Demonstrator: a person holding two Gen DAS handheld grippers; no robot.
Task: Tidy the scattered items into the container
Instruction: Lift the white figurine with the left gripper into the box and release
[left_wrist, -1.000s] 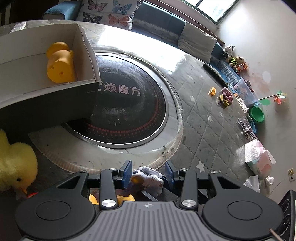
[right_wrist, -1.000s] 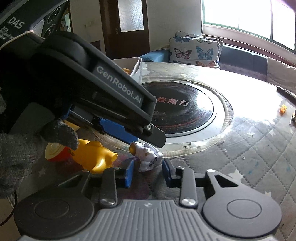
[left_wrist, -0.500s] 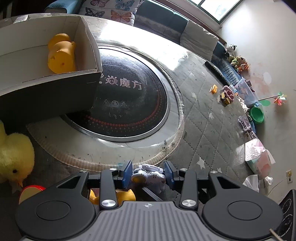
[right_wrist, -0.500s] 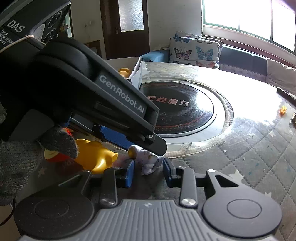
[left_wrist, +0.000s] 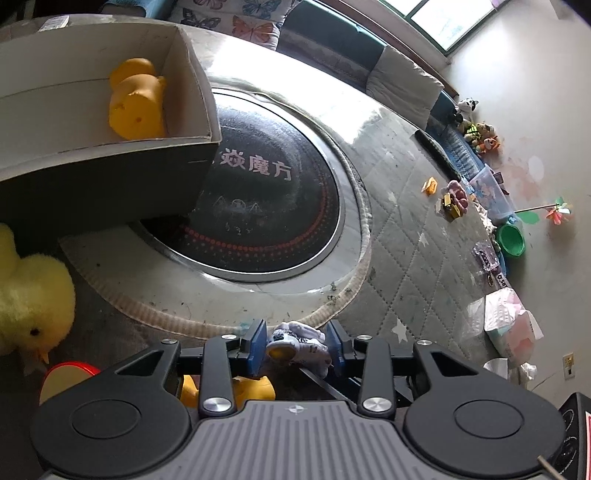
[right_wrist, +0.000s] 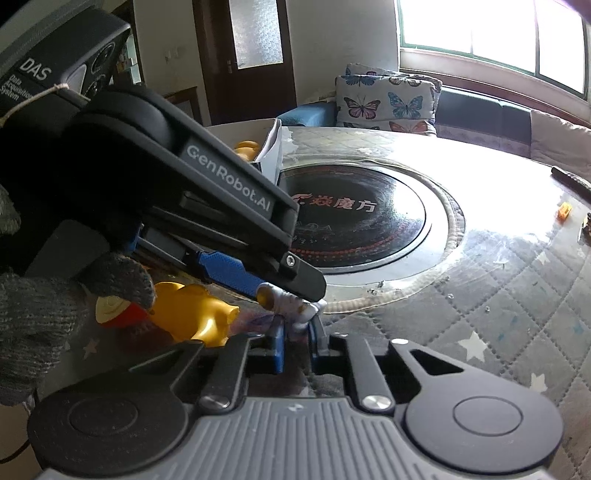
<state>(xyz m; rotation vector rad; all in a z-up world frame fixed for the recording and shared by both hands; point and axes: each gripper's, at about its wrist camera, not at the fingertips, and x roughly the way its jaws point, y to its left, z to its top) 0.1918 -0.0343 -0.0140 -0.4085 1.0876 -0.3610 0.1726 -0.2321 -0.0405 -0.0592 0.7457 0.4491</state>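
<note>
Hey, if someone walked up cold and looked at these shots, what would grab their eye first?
Probably the small white astronaut toy pinched between the left tongs, low in the left view. Next, the yellow rubber duck lying inside the cardboard box at upper left. Then the fluffy yellow chick on the table at the left edge.

A small white astronaut figure (left_wrist: 298, 341) with a gold visor lies sideways between the left gripper (left_wrist: 297, 341) pads, while a yellow rubber duck (left_wrist: 136, 101) sits inside the cardboard box (left_wrist: 192, 85) far ahead-left.
</note>
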